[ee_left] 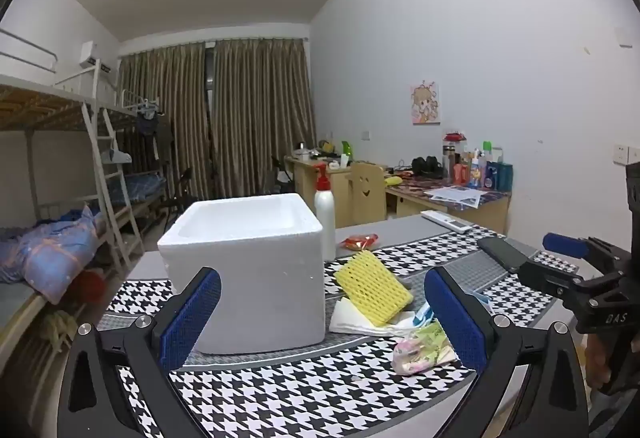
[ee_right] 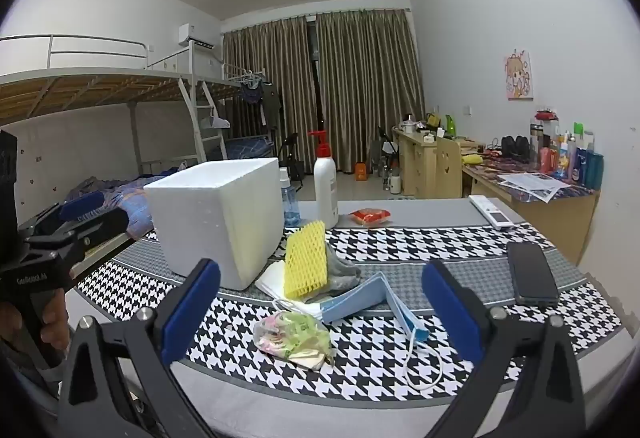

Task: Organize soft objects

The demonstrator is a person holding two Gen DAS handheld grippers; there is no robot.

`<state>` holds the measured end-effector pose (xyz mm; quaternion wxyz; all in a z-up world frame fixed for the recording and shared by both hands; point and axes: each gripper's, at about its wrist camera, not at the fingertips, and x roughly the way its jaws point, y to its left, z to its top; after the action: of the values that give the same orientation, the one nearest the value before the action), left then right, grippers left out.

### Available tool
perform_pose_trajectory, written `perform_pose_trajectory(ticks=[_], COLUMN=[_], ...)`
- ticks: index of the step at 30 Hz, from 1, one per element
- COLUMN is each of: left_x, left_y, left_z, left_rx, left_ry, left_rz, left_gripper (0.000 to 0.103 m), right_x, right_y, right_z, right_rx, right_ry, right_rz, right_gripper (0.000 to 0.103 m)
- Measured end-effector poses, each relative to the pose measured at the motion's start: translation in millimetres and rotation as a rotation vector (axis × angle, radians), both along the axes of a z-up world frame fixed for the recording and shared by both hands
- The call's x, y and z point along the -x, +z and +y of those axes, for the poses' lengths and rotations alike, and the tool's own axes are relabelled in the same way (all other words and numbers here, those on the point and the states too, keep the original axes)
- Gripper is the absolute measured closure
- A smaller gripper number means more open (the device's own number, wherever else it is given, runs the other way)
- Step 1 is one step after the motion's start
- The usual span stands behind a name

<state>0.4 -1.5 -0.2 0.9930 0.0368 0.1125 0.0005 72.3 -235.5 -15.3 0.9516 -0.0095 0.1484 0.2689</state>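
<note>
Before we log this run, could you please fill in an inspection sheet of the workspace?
Surface: table with houndstooth cloth.
Job's things: foam box; yellow foam net leaning on grey cloth; white tissue; blue mask; crumpled wrapper.
Clutter: pump bottle, spray bottle, red packet, remote, phone.
Grippers: left tongs and right tongs open, empty.
Cables: nothing seen.
Surroundings: bunk bed, curtains, desks.

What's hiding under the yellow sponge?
The yellow sponge leans on a gray cloth, with white tissue beneath its lower edge. Anything directly under it is covered.
</note>
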Motion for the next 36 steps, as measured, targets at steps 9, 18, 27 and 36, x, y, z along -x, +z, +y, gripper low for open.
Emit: perform_pose_trajectory(ticks=[9,18,27,36], left_x=[5,-6,0,-3], left_y=[5,-2,2,-1], left_z=[2,4,4,5], left_rx=[0.041,0.012,0.009,0.016], left_ry=[0.005,-0.017,-0.012,-0.011], left_rz=[0.0,0.004,-0.016,-0.013], left_gripper=[0.001,0.001,0.001,0.001], right_x=[-4,-1,1,4], right_y=[1,2,4,5], right_z=[-1,2,0,-1], right_rx=[-0.007,-0.001,0.0,-0.001], right_ry=[-0.008,-0.003,-0.011,-0.012], right_rz=[0.002,-0.013,-0.026,-0.032], right_gripper=[0.001,0.001,0.001,0.001])
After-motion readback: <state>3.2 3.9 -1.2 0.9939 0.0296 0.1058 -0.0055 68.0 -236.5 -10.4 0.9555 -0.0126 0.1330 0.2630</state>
